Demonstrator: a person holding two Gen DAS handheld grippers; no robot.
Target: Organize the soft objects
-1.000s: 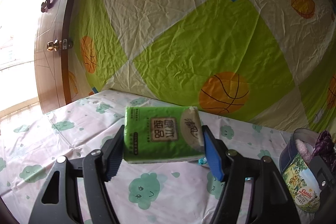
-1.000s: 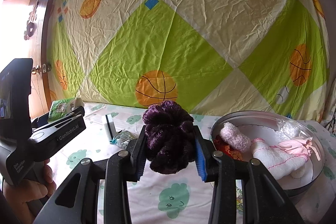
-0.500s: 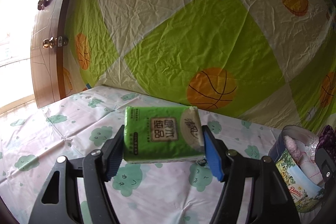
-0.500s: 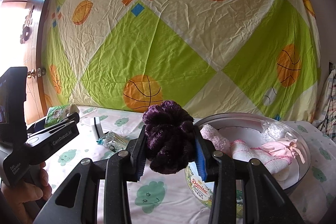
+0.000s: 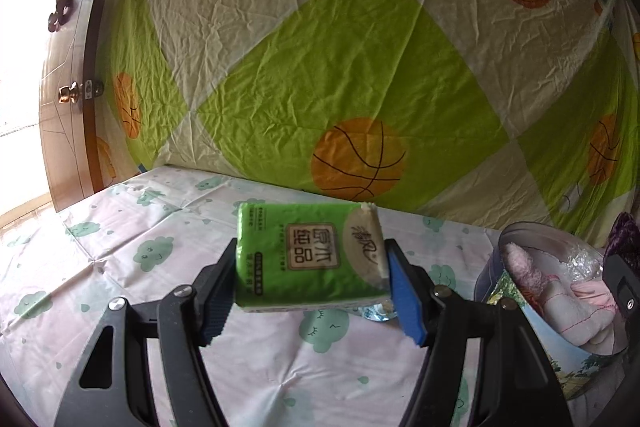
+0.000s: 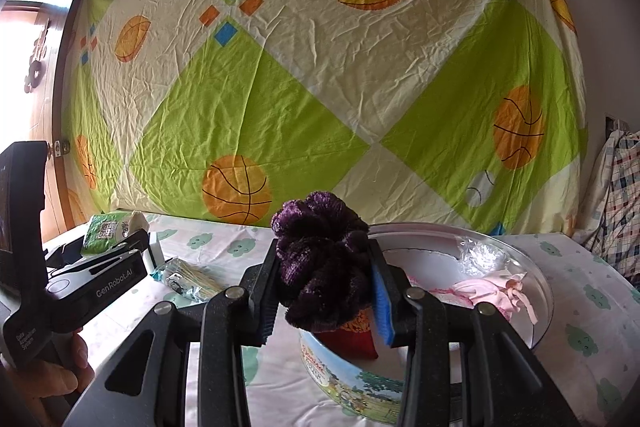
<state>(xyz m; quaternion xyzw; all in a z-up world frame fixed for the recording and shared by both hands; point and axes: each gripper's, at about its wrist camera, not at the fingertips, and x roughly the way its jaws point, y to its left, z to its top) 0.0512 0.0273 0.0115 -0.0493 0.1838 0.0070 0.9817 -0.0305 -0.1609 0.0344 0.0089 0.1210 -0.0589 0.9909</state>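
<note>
Fuzzy dark-purple chenille scrunchie [image 6: 322, 263], pinched between the narrow-set jaws of the right gripper [image 6: 324, 291] and held above the near rim of the round printed biscuit tin [image 6: 536, 291], apparently so that it can be dropped in with the pale pink cloth items [image 6: 498, 289] already there. Green plastic-wrapped pack of paper tissues [image 5: 306, 257], clamped across its width between the wider-set jaws of the left gripper [image 5: 310, 291], carried clear of the cloud-printed white tablecloth [image 5: 120, 267], the tin to its right. A small wrapped packet [image 6: 188, 277], contents unclear, lies on the cloth.
</note>
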